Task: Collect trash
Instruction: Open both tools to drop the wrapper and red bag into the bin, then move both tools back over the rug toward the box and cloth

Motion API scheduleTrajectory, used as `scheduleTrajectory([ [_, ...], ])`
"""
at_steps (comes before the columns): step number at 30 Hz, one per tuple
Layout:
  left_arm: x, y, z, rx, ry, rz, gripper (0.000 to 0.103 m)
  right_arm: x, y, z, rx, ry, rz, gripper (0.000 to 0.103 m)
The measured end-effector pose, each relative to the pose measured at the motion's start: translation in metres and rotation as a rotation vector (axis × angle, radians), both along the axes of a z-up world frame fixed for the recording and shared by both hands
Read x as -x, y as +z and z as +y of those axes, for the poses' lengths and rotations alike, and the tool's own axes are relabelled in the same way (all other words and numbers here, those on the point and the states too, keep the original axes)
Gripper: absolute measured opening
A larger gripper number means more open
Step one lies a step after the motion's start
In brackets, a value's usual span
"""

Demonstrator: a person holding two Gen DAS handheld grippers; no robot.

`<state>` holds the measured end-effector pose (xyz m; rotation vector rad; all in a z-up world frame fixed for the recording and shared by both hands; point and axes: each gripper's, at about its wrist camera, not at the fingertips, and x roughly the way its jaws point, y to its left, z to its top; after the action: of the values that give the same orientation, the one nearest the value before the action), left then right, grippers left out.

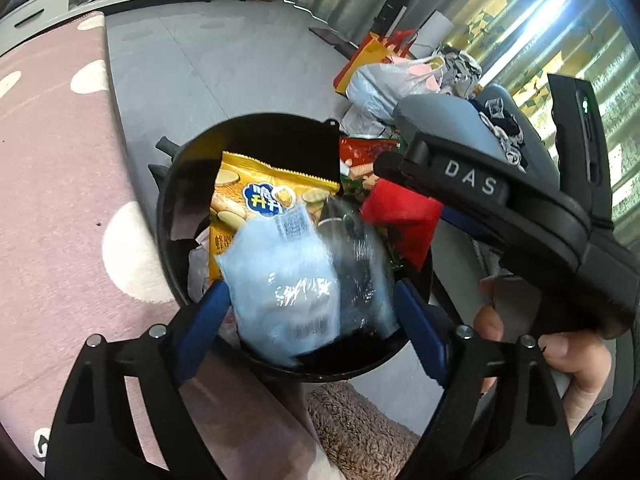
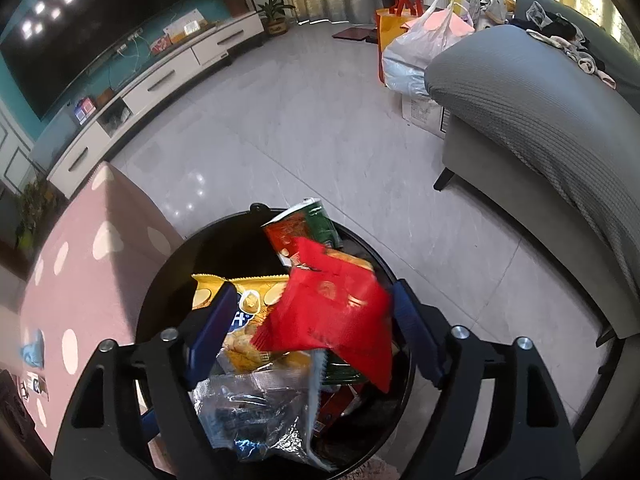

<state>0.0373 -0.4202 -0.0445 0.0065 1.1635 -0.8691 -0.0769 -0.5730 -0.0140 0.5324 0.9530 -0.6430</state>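
A black round trash bin point(image 1: 168, 216) stands on the floor, also in the right wrist view point(image 2: 160, 304). It holds a yellow snack bag point(image 1: 240, 188), a red and green wrapper point(image 2: 304, 228) and other wrappers. My left gripper point(image 1: 310, 320) is open over the bin; a pale blue clear packet point(image 1: 288, 284) lies blurred between its blue fingers. My right gripper point(image 2: 308, 336) is open over the bin; a red wrapper point(image 2: 336, 312) is blurred between its fingers, touching neither. The right gripper's black body point(image 1: 500, 200) shows in the left wrist view.
A pink dotted rug point(image 1: 52, 200) lies left of the bin. A grey sofa point(image 2: 540, 120) stands to the right with clothes on it. Plastic and orange bags point(image 2: 416, 44) sit behind the sofa arm. A white TV cabinet point(image 2: 160, 76) lines the far wall.
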Motion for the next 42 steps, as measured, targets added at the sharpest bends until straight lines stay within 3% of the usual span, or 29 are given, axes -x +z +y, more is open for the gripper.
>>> scheduleTrajectory([
  [10, -0.005, 0.012, 0.018, 0.02, 0.051, -0.018, 0.097, 0.001, 0.013, 0.007, 0.018, 0.014, -0.038, 0.083],
  [21, -0.016, 0.031, 0.05, 0.062, 0.155, -0.059, 0.1, 0.001, 0.025, 0.019, 0.053, 0.028, -0.068, 0.09],
  [24, -0.02, 0.033, 0.064, 0.078, 0.208, -0.058, 0.1, 0.001, 0.027, 0.02, 0.051, 0.03, -0.084, 0.097],
  [30, -0.03, 0.04, 0.091, 0.093, 0.296, -0.075, 0.1, -0.001, 0.032, 0.028, 0.075, 0.044, -0.101, 0.1],
  [42, -0.052, 0.049, 0.159, 0.047, 0.487, -0.138, 0.1, -0.019, 0.037, 0.062, 0.132, 0.142, -0.089, 0.1],
])
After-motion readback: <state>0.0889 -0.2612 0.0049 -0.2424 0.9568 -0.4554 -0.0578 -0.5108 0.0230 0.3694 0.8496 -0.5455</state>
